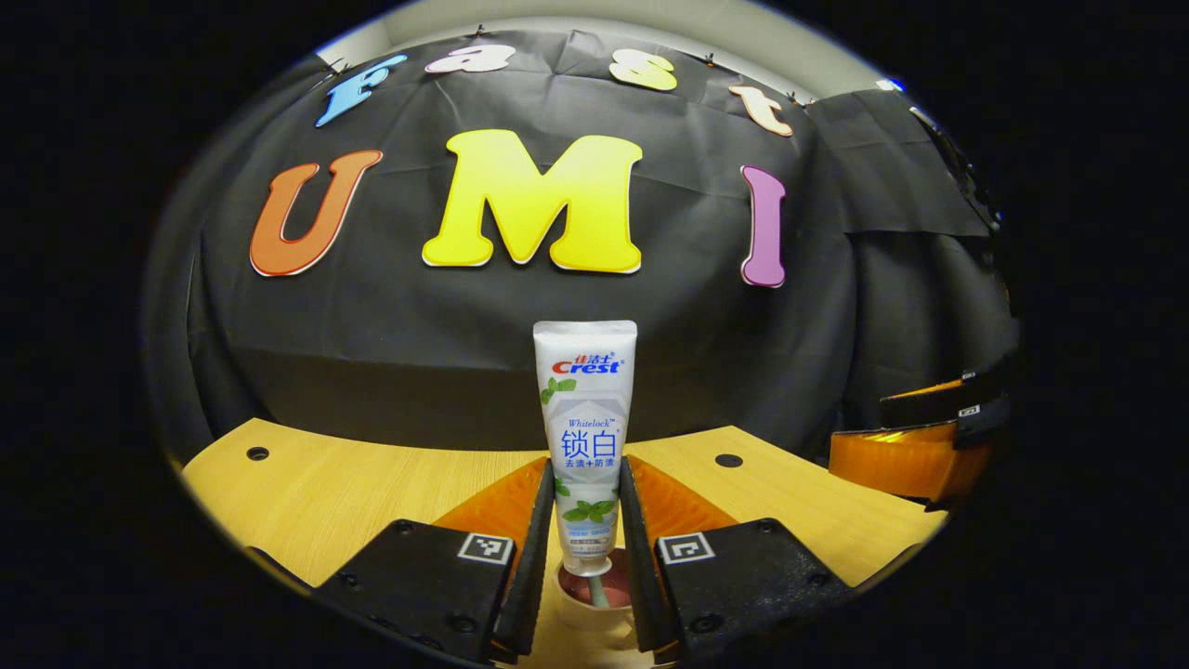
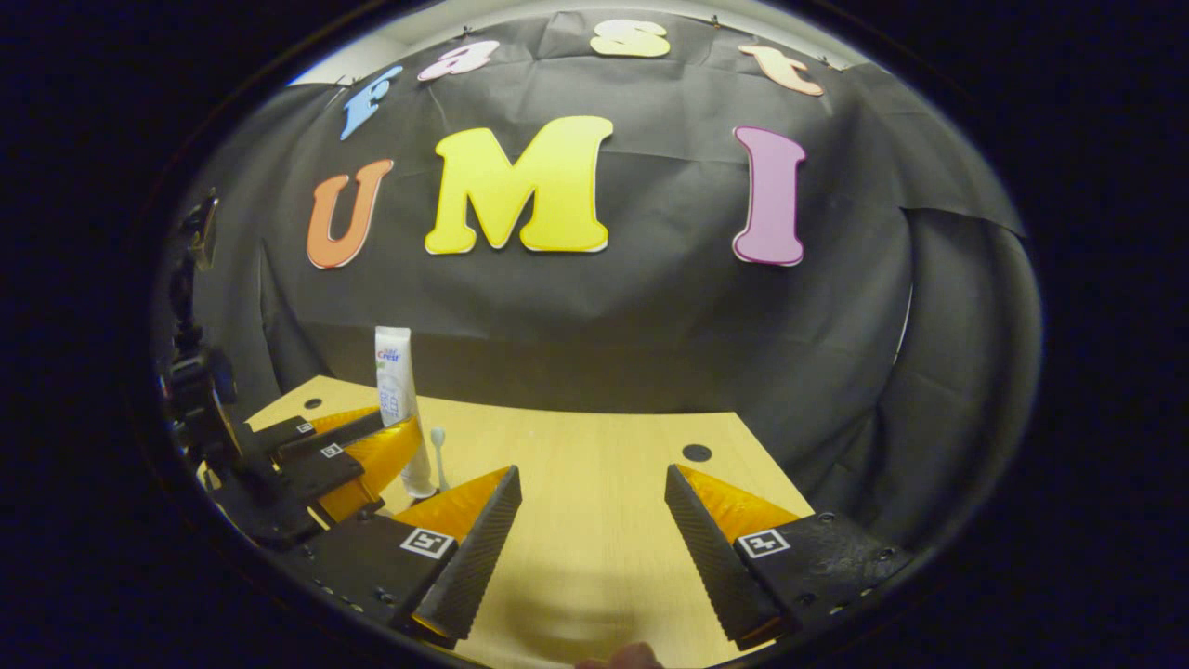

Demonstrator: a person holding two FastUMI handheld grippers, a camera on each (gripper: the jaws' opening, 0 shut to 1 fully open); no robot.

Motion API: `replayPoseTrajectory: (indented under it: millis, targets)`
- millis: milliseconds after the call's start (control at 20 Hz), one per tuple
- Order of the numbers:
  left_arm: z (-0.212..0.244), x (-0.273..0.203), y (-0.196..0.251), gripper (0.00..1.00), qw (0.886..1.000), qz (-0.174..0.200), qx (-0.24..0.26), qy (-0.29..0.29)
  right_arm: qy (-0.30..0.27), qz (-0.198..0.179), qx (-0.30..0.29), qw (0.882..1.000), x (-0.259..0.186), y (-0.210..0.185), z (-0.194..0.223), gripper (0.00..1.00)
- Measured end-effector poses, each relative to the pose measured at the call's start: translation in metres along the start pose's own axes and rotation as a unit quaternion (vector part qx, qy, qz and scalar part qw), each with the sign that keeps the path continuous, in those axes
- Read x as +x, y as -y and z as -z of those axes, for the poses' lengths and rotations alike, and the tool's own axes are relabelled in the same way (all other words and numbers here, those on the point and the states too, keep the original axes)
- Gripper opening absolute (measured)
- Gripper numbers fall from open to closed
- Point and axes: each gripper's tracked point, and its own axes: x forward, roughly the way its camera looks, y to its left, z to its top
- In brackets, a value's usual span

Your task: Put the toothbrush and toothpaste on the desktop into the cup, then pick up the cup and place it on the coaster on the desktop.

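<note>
In the left gripper view my left gripper point(image 1: 583, 472) is shut on the white toothpaste tube point(image 1: 585, 409), which stands upright with its cap down. Just under the cap is the rim of a pale cup point(image 1: 568, 606), and a thin toothbrush handle point(image 1: 598, 591) rises from inside it. The right gripper view shows the same tube point(image 2: 394, 390) at the left, held by the left gripper point(image 2: 399, 444), with the toothbrush head point(image 2: 437, 437) sticking up beside it. My right gripper point(image 2: 591, 476) is open over bare wood with nothing between its fingers.
The wooden desktop point(image 2: 576, 446) has round dark holes point(image 2: 697, 452) near its far corners and ends at the black cloth wall behind. The other gripper point(image 1: 915, 446) shows at the right edge of the left gripper view.
</note>
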Motion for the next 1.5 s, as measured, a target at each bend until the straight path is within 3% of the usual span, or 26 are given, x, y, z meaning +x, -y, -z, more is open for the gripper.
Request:
replayPoseTrajectory:
  millis: [600, 1050, 1150, 1250, 1350, 1400, 1450, 1500]
  targets:
    - [0.069, -0.009, 0.002, 0.43, 0.998, -0.025, -0.033, -0.056, -0.023, -0.002, -0.015, 1.000, -0.004, 0.004, 0.019, 0.94]
    - [0.069, -0.017, 0.000, 0.49, 0.997, -0.038, -0.022, -0.064, -0.032, -0.003, -0.016, 0.999, -0.008, 0.000, 0.026, 0.94]
    - [0.068, -0.020, -0.001, 0.53, 0.997, -0.035, -0.022, -0.065, -0.035, -0.006, -0.018, 0.999, -0.010, -0.002, 0.027, 0.94]
    - [0.068, -0.023, -0.002, 0.75, 0.997, -0.034, -0.023, -0.069, -0.038, -0.010, -0.020, 0.999, -0.013, -0.005, 0.027, 0.94]
    - [0.063, -0.031, -0.003, 0.73, 0.997, -0.037, -0.025, -0.067, -0.041, -0.013, -0.027, 0.999, -0.014, -0.008, 0.027, 0.94]
    - [0.055, -0.037, -0.007, 0.86, 0.997, -0.042, -0.026, -0.061, -0.042, -0.014, -0.030, 0.999, -0.016, -0.009, 0.024, 0.94]
    - [0.046, -0.044, -0.010, 0.82, 0.997, -0.045, -0.029, -0.055, -0.040, -0.015, -0.033, 0.999, -0.017, -0.010, 0.020, 0.95]
    - [0.038, -0.052, -0.014, 0.89, 0.997, -0.051, -0.032, -0.051, -0.040, -0.016, -0.033, 0.999, -0.018, -0.011, 0.015, 0.94]
